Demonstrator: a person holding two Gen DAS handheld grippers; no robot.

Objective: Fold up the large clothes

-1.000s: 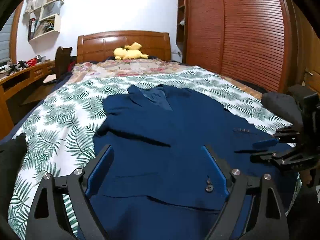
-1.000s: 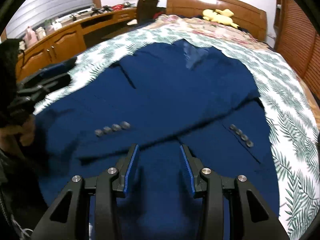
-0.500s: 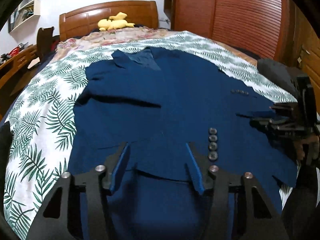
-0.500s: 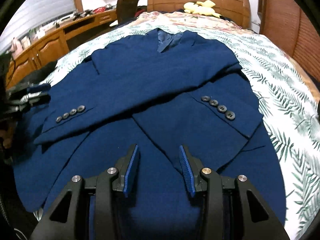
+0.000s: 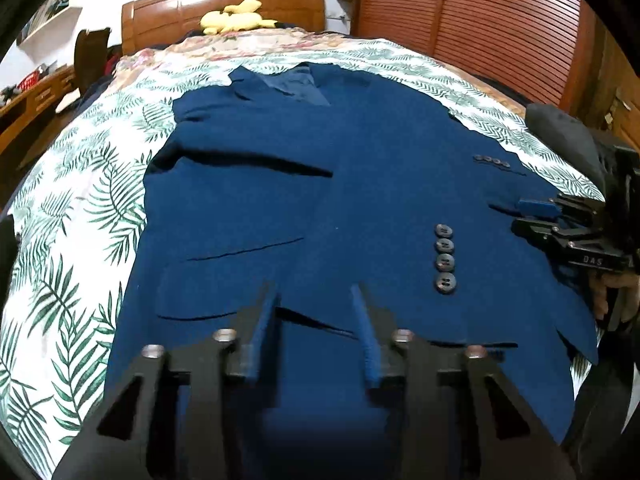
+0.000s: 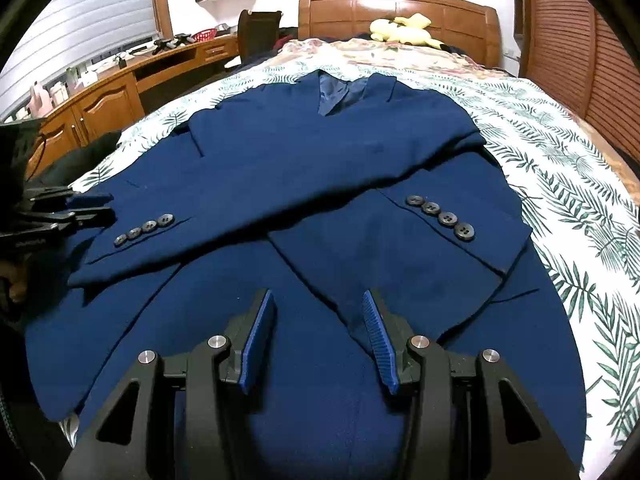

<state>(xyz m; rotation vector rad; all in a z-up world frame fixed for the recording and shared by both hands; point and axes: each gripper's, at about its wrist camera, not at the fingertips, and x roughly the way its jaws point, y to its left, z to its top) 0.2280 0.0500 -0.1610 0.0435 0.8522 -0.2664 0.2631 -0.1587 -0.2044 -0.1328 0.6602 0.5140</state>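
Wooden desk (image 6: 120, 92) far left along wall; dark chair (image 6: 258, 32) beside it. Leaf-print bedspread (image 6: 560, 168) covers bed. Yellow plush toy (image 6: 404, 30) far, at wooden headboard (image 6: 400, 8). Slatted wardrobe doors (image 5: 500, 32) right. Navy suit jacket (image 6: 320, 168) flat on bedspread, centre, collar far, both sleeves folded across front, cuff buttons showing. Left gripper (image 5: 316, 332) spread above near hem, holding nothing. Right gripper (image 6: 318, 332) spread likewise, empty.
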